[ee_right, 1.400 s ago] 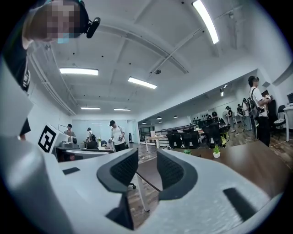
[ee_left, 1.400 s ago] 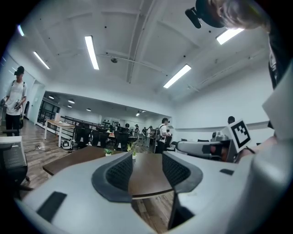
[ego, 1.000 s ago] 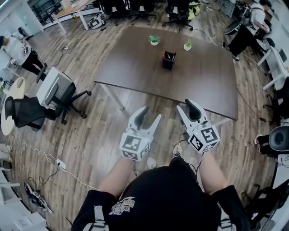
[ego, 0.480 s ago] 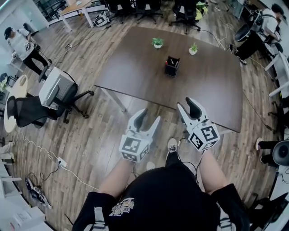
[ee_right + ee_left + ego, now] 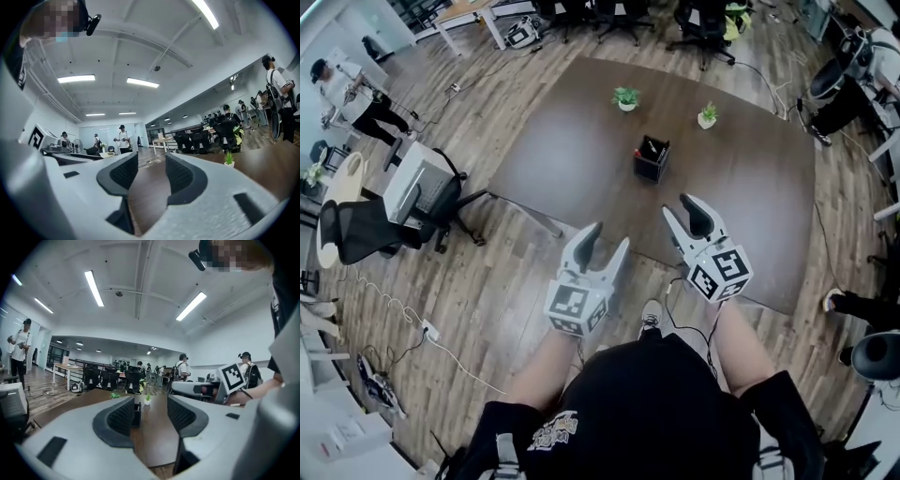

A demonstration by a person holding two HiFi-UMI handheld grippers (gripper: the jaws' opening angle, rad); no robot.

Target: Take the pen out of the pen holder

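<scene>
A black square pen holder (image 5: 651,159) stands near the middle of the dark brown table (image 5: 562,150), with pens (image 5: 648,146) sticking out of its top. My left gripper (image 5: 607,240) is open and empty, held over the table's near edge. To its right, my right gripper (image 5: 684,208) is also open and empty, a short way in front of the holder. In the left gripper view the pen holder (image 5: 136,414) shows far off between the open jaws of the left gripper (image 5: 150,411). The right gripper view shows the right gripper (image 5: 152,174) open over bare tabletop, with no holder in sight.
Two small potted plants (image 5: 625,97) (image 5: 708,114) stand behind the holder. A grey office chair (image 5: 422,192) sits left of the table, and black chairs (image 5: 703,23) line the far side. Cables and a power strip (image 5: 427,330) lie on the wooden floor. People stand around the room.
The view has moved toward the table: the holder and plants now sit nearer, and both open grippers have gone from over the floor to over the table's near edge.
</scene>
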